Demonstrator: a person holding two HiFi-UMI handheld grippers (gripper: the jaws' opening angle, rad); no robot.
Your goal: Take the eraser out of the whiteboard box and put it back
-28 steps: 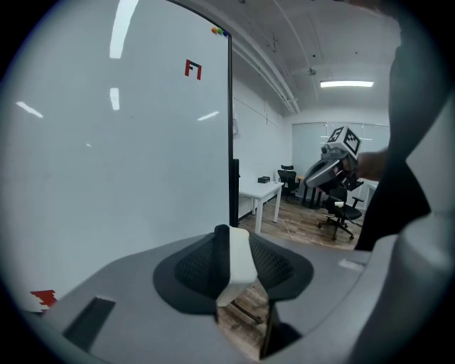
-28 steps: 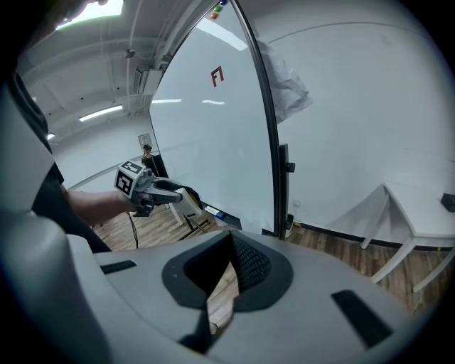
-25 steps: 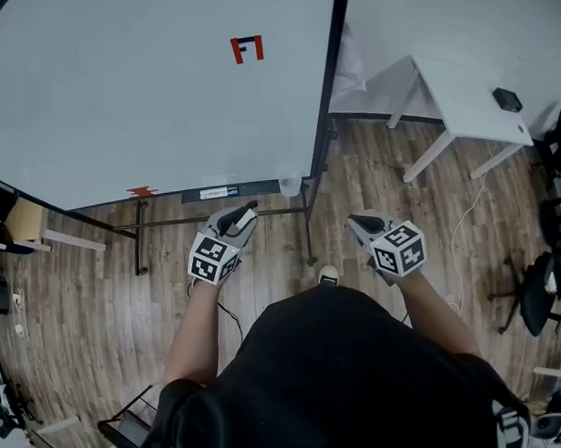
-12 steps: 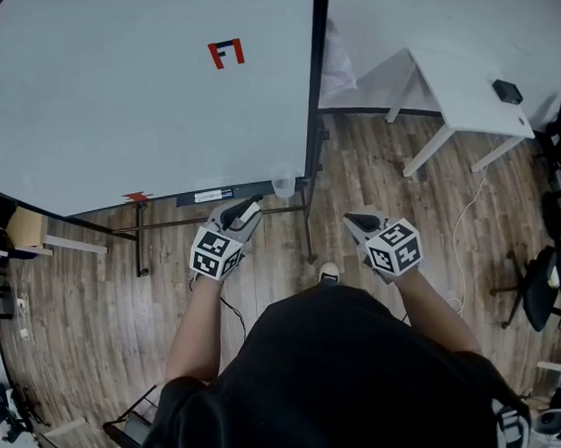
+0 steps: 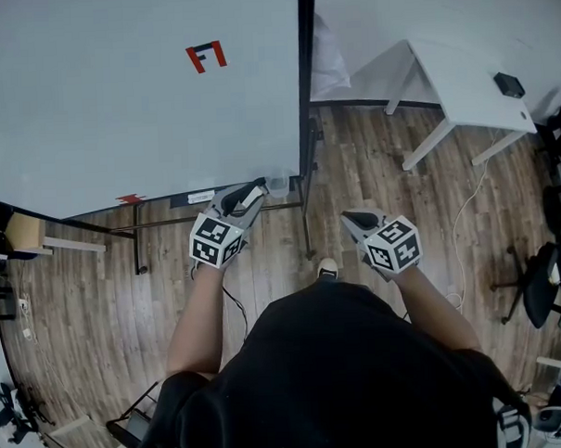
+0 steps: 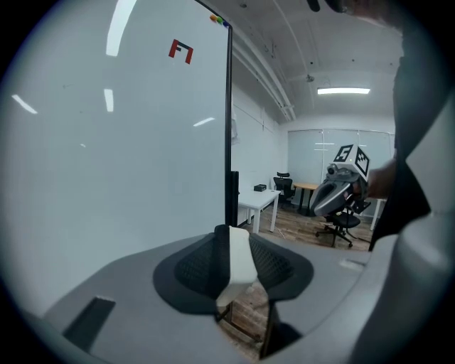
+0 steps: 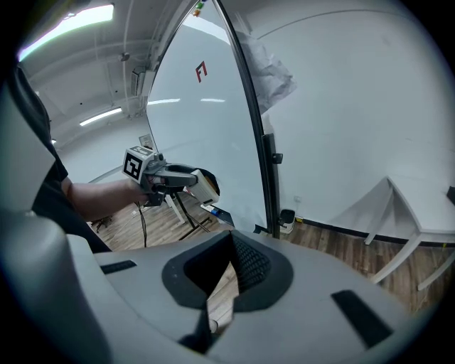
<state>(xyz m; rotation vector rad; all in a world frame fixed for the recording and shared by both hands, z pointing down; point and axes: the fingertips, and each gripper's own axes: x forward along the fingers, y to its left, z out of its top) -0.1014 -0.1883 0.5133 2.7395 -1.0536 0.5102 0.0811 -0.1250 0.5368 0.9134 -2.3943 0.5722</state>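
My left gripper (image 5: 252, 195) is shut on a white eraser (image 6: 240, 259), which stands upright between its dark pads. In the head view the eraser (image 5: 256, 193) is close to a small clear box (image 5: 278, 183) at the right end of the whiteboard's tray. The right gripper view shows the left gripper (image 7: 201, 185) from the side, with the eraser (image 7: 205, 188) at its tip in front of the whiteboard (image 7: 206, 142). My right gripper (image 5: 353, 221) hangs lower right, away from the board, its jaws together with nothing between them.
The whiteboard (image 5: 117, 96) on its black stand fills the upper left, with a red mark (image 5: 205, 56) on it. A white table (image 5: 460, 85) stands at the right with a small black object (image 5: 508, 84). Office chairs (image 5: 543, 286) are at the far right. The floor is wood.
My left gripper has moved up and right toward the clear box at the tray's end, still gripping the eraser. The right gripper has hardly moved.
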